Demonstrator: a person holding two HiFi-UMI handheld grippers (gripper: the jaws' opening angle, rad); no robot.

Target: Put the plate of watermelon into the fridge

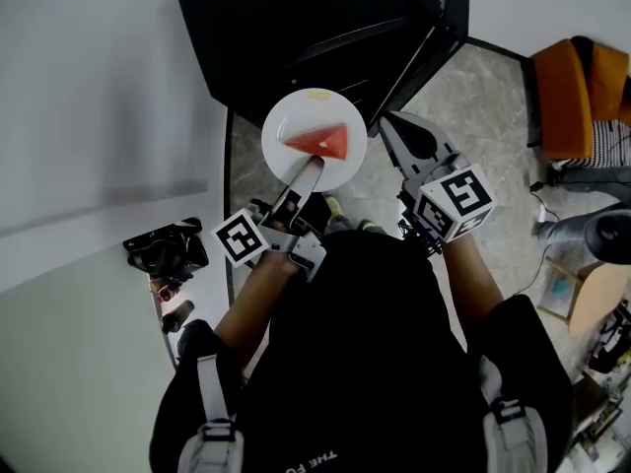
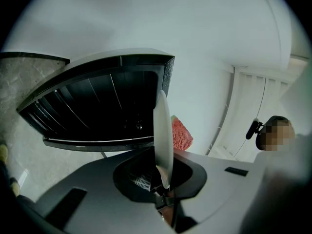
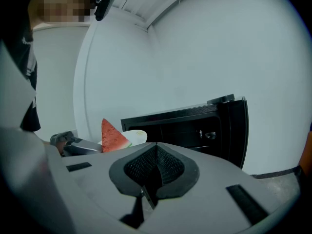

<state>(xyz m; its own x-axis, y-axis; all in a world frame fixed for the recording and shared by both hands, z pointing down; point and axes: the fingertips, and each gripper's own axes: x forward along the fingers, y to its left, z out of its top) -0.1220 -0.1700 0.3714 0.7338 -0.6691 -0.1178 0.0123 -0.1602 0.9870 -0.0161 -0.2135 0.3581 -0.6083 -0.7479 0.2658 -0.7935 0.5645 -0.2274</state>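
In the head view a white plate [image 1: 296, 121] carries a red watermelon wedge [image 1: 321, 142] in front of the open black fridge [image 1: 296, 28]. My left gripper [image 1: 312, 166] is shut on the plate's near rim. The left gripper view has the plate [image 2: 162, 130] edge-on between the jaws of the left gripper [image 2: 165, 185], the wedge [image 2: 180, 134] behind it and the fridge's dark inside [image 2: 97, 106] ahead. My right gripper [image 1: 392, 126] hangs beside the plate, shut and empty; its pads [image 3: 155, 150] meet. From there I see the wedge [image 3: 112, 135], the plate [image 3: 135, 136] and the fridge door [image 3: 236, 130].
A white counter at left bears black items [image 1: 166, 249]. An orange chair [image 1: 577, 97] and a cardboard box [image 1: 582, 299] stand on the stone floor at right. A white wall rises behind the fridge.
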